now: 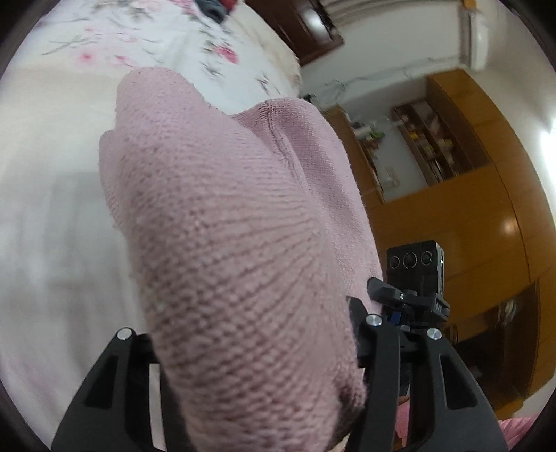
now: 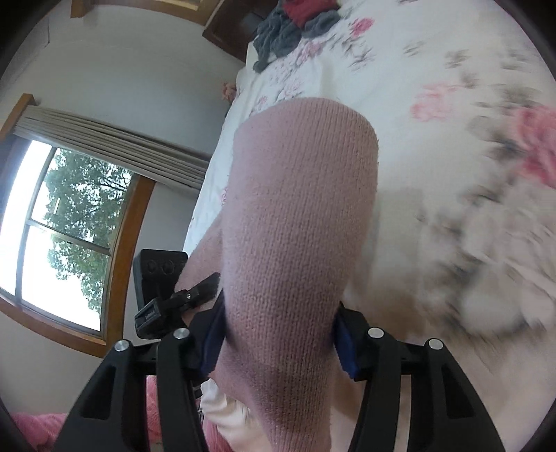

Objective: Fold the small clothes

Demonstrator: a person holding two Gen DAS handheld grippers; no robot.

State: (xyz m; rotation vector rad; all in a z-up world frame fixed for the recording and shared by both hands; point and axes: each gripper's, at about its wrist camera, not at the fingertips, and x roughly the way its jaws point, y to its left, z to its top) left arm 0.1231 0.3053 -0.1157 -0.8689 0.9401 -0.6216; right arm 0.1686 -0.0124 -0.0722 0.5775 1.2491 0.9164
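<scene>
We hold the pink knit garment (image 1: pixel 222 222) in both grippers, fingers clamped on cloth. It hangs lengthwise up-frame from the left gripper (image 1: pixel 257 375) and right gripper (image 2: pixel 278 347), over the bed (image 2: pixel 451 69).

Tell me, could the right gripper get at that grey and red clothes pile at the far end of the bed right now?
Probably not: the right gripper is shut on the pink knit garment, so its jaws are occupied, and the clothes pile lies far up the bed.

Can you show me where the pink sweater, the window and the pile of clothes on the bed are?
pink sweater (image 2: pixel 299 222): right wrist view, middle of the knit.
window (image 2: pixel 66 222): right wrist view, on the glass.
pile of clothes (image 2: pixel 288 27): right wrist view, grey part.
</scene>
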